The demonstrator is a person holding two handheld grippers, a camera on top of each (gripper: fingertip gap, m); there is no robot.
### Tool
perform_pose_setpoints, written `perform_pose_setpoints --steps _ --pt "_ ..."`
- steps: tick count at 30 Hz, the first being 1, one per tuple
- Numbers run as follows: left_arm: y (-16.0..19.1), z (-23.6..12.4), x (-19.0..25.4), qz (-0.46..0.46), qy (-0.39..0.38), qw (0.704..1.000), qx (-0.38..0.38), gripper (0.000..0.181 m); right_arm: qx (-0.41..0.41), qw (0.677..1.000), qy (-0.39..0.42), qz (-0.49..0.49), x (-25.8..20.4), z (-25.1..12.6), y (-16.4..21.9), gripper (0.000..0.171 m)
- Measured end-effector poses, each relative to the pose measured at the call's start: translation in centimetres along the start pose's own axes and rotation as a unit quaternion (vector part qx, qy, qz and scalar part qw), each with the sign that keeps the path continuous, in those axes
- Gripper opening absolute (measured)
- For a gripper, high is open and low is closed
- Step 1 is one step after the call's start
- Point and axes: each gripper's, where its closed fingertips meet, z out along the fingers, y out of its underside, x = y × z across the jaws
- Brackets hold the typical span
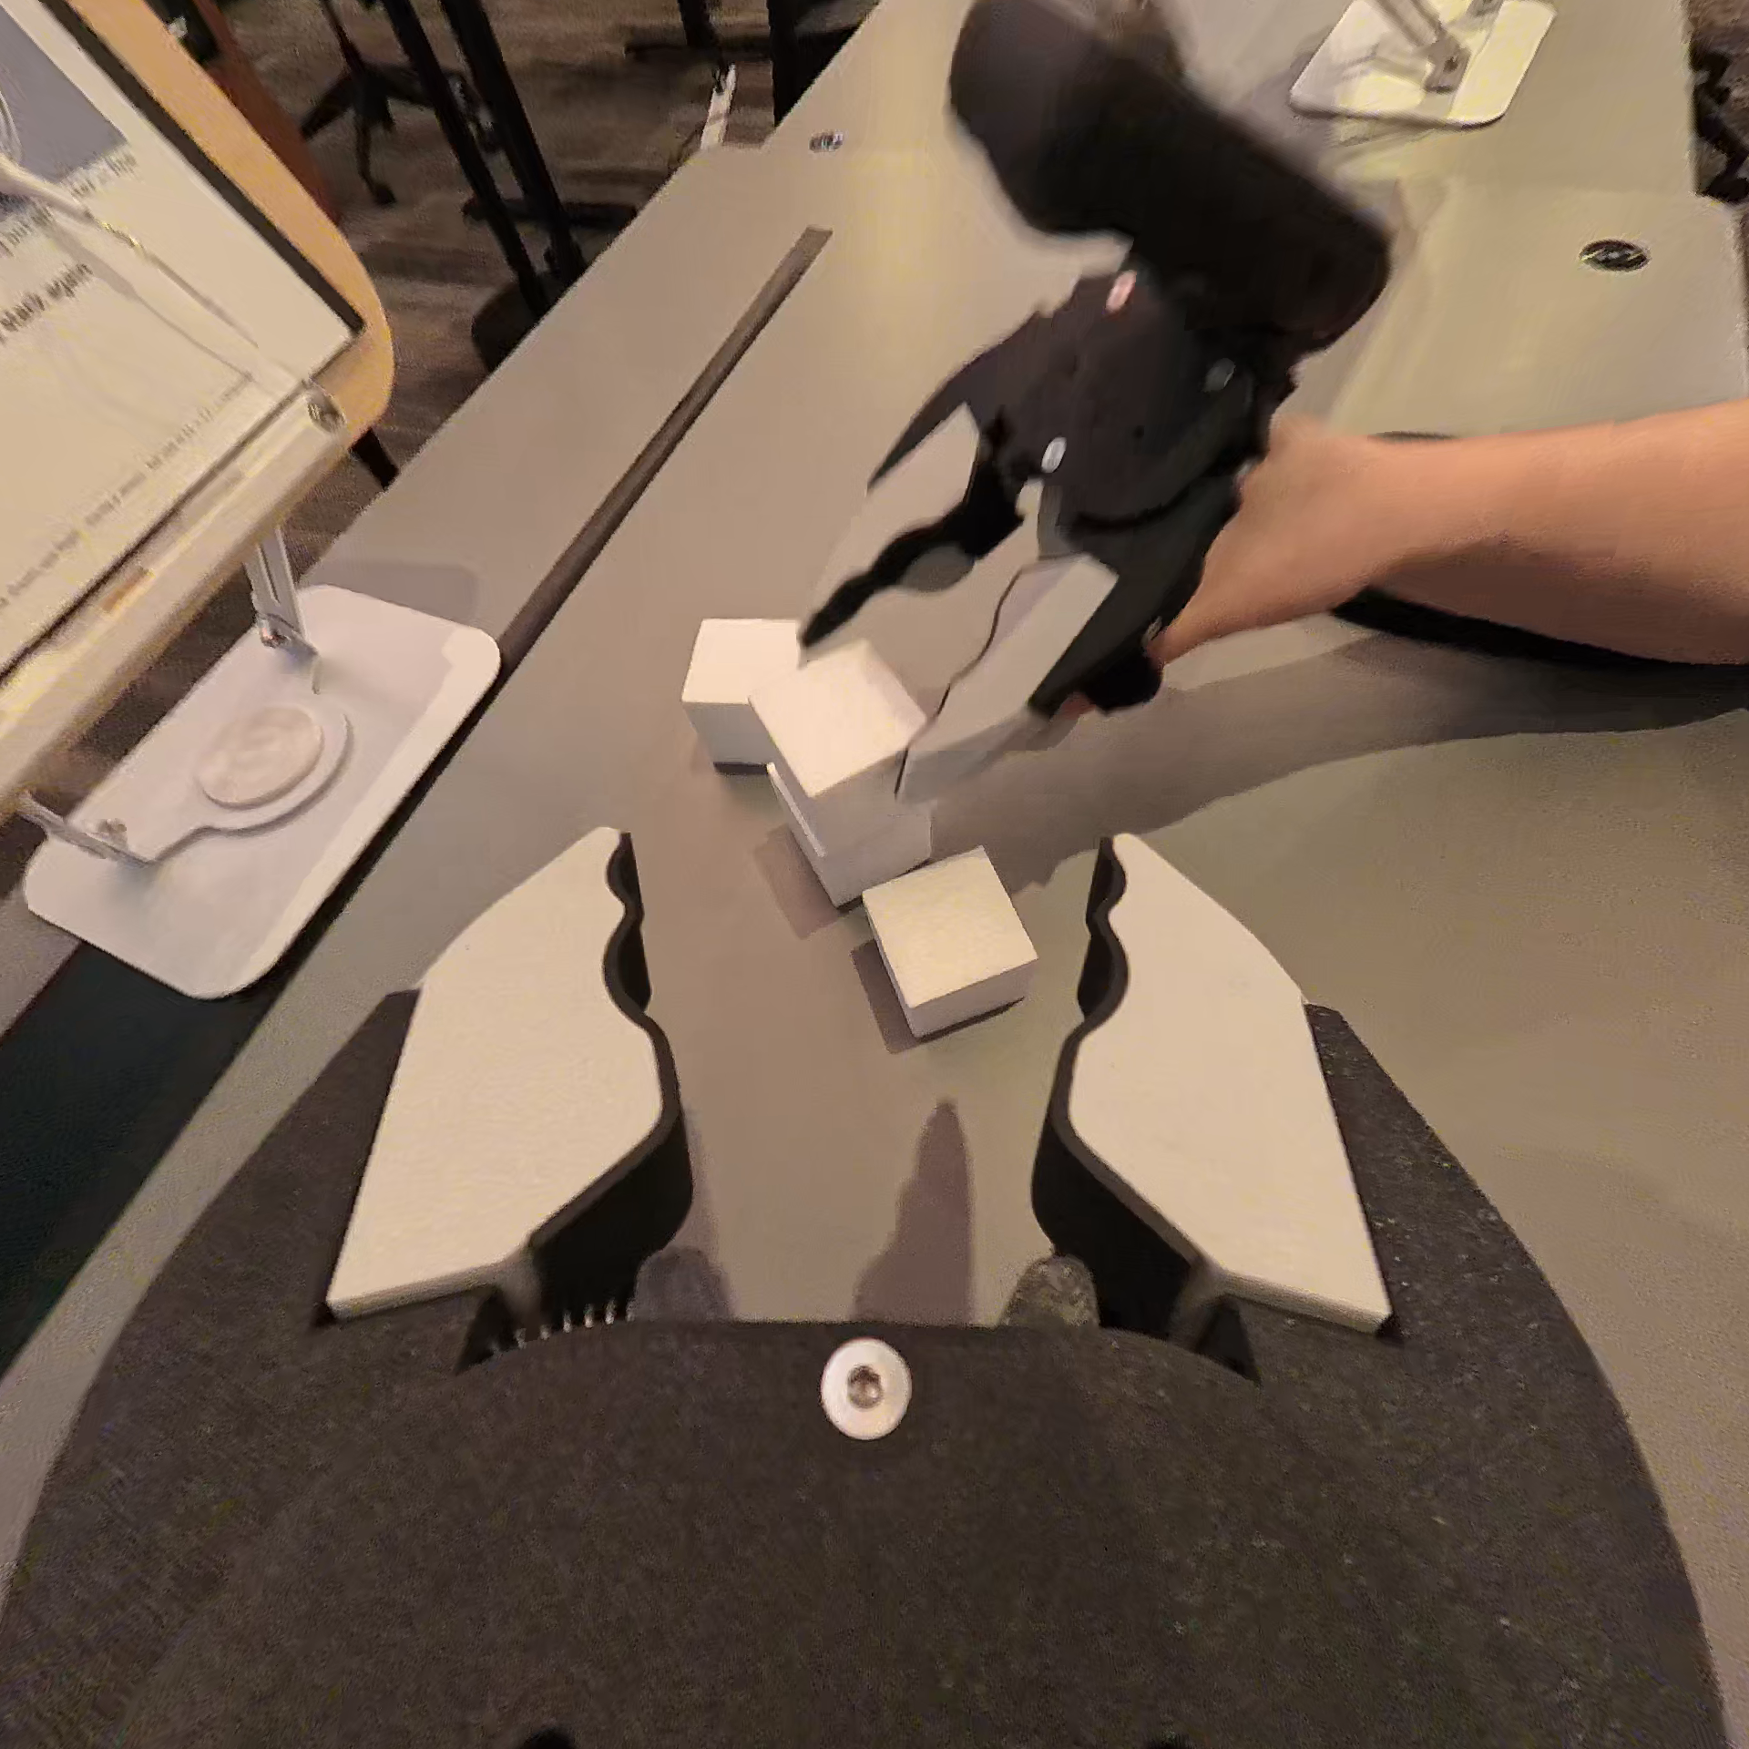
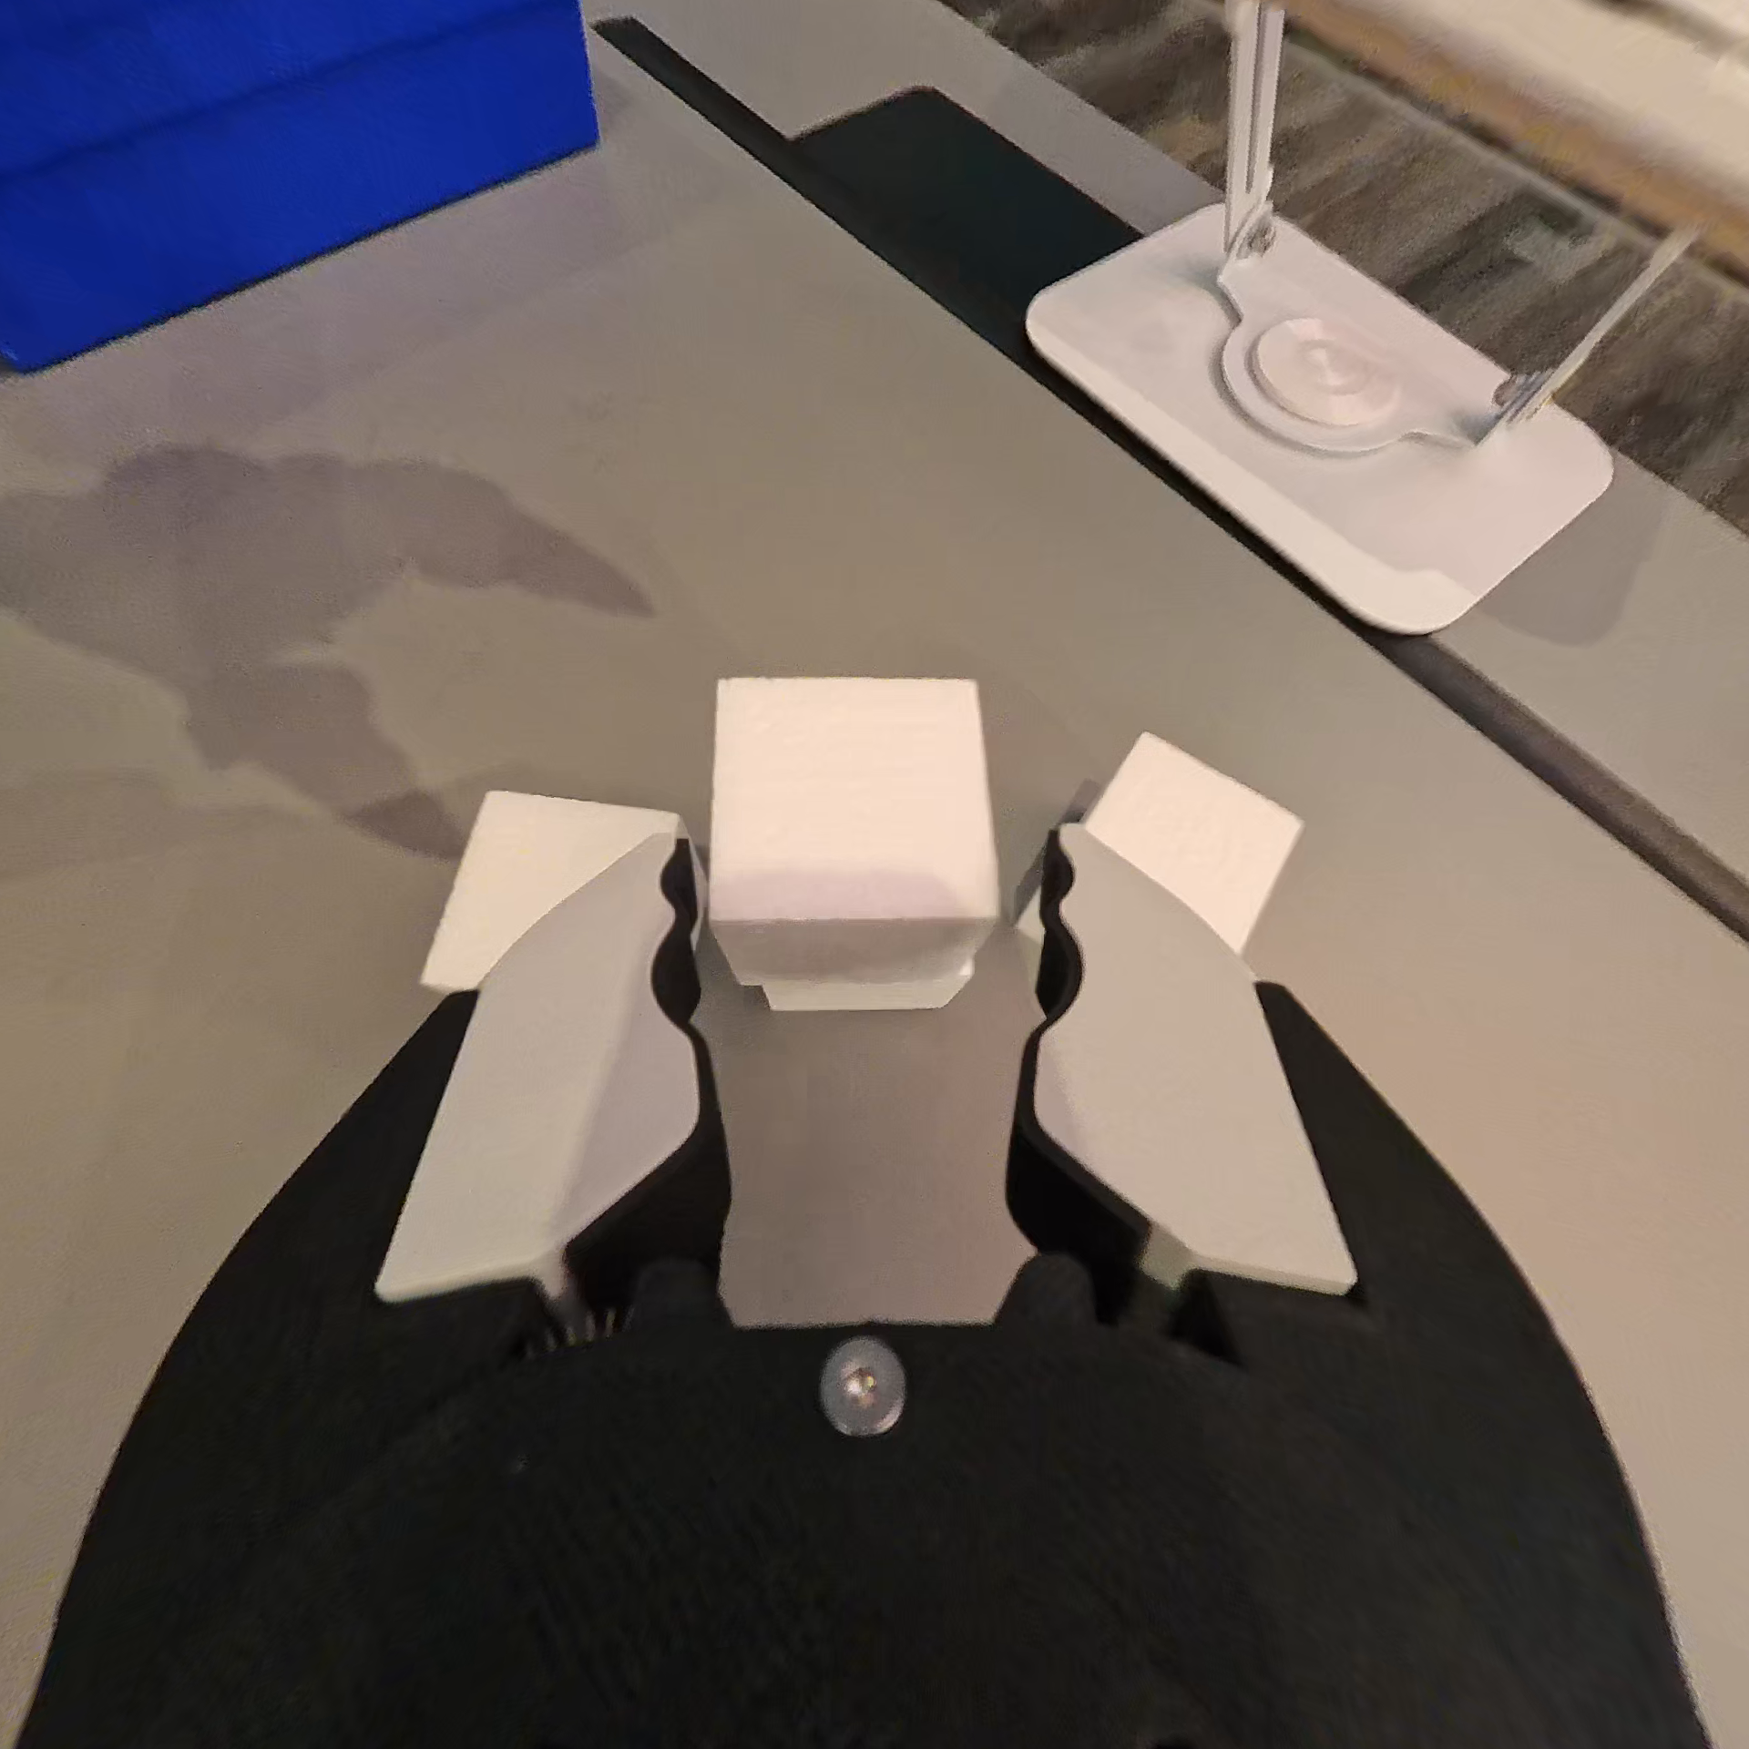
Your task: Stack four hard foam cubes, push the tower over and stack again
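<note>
A grey table [image 1: 587,454] fills both views, with a dark slot running along it near its far edge. On the left side in the left wrist view a large framed sign [image 1: 142,331] leans on a thin metal arm above a white stand base [image 1: 284,786]; the right wrist view shows the same base [image 2: 1325,416] at the table's edge and a blue box [image 2: 284,161] at the far left corner. The left gripper [image 1: 866,909] is held low and back from the work, its jaws wide apart with nothing between them. The right gripper [image 1: 852,691], held by a person's hand [image 1: 1325,539], reaches in from the right, blurred, its jaws spread apart on either side of the upper cube without clearly pressing on it; in its own view [image 2: 866,899] the fingers stand just outside the cube's faces. The two-cube stack [image 1: 852,767] stands in the middle of the table, the top cube [image 2: 847,814] sitting slightly skewed on the lower one, whose edge peeks out beneath. A third cube [image 1: 733,686] rests on the table just behind the stack, and a fourth cube [image 1: 946,946] lies just in front of it, closest to the left gripper.
</note>
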Motion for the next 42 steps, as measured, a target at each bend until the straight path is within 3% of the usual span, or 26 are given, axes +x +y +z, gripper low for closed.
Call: perform_pose_setpoints --steps 4,8,15,23,27,30,34,39,42 --pt "1.6 2.4 1.3 -0.100 -0.013 0.994 -0.043 0.078 0.033 0.998 -0.028 -0.047 1.6 -3.7 -2.3 0.076" --pt "3.4 4.3 1.6 -0.089 -0.057 0.990 -0.092 0.085 0.036 0.988 -0.084 -0.128 3.4 -5.5 -1.9 0.079" --pt "7.2 8.0 2.8 -0.136 -0.045 0.977 -0.155 0.091 0.053 0.975 -0.180 -0.121 7.9 -1.1 1.8 0.079" --pt "10.2 10.3 2.6 -0.130 -0.052 0.968 -0.207 0.087 0.015 0.962 -0.233 -0.142 8.3 3.3 4.1 0.084" --pt "10.7 10.8 2.3 -0.115 -0.057 0.970 -0.207 0.061 0.010 0.961 -0.233 -0.149 8.5 4.6 4.5 0.084" --pt "10.9 10.1 2.0 -0.102 -0.052 0.968 -0.225 0.060 0.018 0.960 -0.240 -0.143 8.2 4.9 4.3 0.081" --pt "8.2 7.4 1.0 -0.119 -0.048 0.973 -0.189 0.060 0.018 0.959 -0.245 -0.139 7.9 5.1 4.5 0.062" --pt "1.5 3.8 -0.6 -0.156 -0.059 0.983 -0.074 0.060 0.034 0.966 -0.229 -0.116 8.9 3.8 3.6 0.061" --pt "-1.4 4.0 -1.4 -0.159 -0.071 0.983 -0.065 0.060 0.062 0.969 -0.214 -0.103 9.9 1.2 2.2 0.061"
